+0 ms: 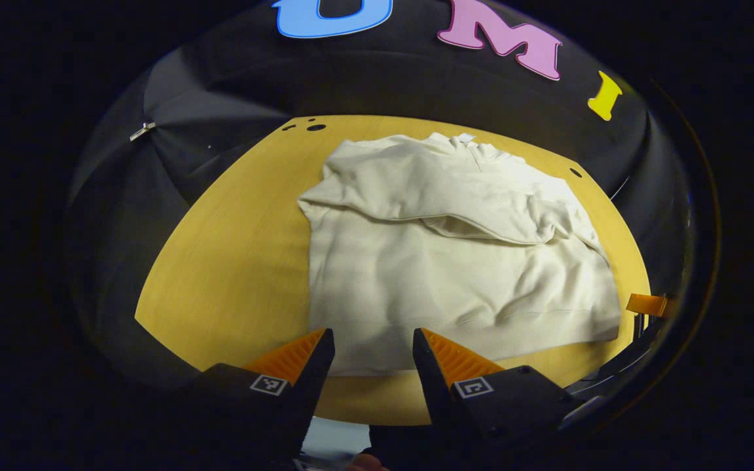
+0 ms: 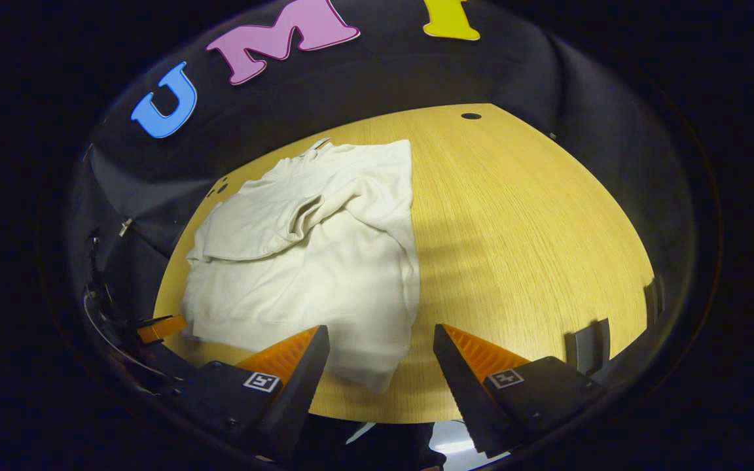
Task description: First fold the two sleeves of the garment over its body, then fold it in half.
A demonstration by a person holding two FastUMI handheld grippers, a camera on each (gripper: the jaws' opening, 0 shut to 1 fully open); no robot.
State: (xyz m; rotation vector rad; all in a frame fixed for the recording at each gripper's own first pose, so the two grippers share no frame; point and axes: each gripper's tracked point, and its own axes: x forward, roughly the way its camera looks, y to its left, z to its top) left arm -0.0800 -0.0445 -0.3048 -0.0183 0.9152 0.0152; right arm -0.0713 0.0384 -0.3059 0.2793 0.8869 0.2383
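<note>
A cream sweatshirt (image 1: 442,261) lies flat on the wooden table (image 1: 233,261), hem toward me and collar at the far side. Both sleeves lie folded across its chest. My left gripper (image 1: 372,350) hovers open just above the hem's left part, with nothing between its fingers. In the right gripper view the same sweatshirt (image 2: 311,261) sits left of centre, and my right gripper (image 2: 380,350) stands open over its near right corner, holding nothing. The left gripper (image 2: 161,327) shows as a small tip at the far left there; the right gripper (image 1: 645,305) peeks in at the right edge of the left gripper view.
Bare tabletop (image 2: 521,229) stretches to the right of the garment. Small dark holes (image 1: 315,127) mark the table's far corners. The black booth cloth (image 1: 220,118) hangs behind and around the table. Two dark clips (image 2: 590,340) sit on the table's near right edge.
</note>
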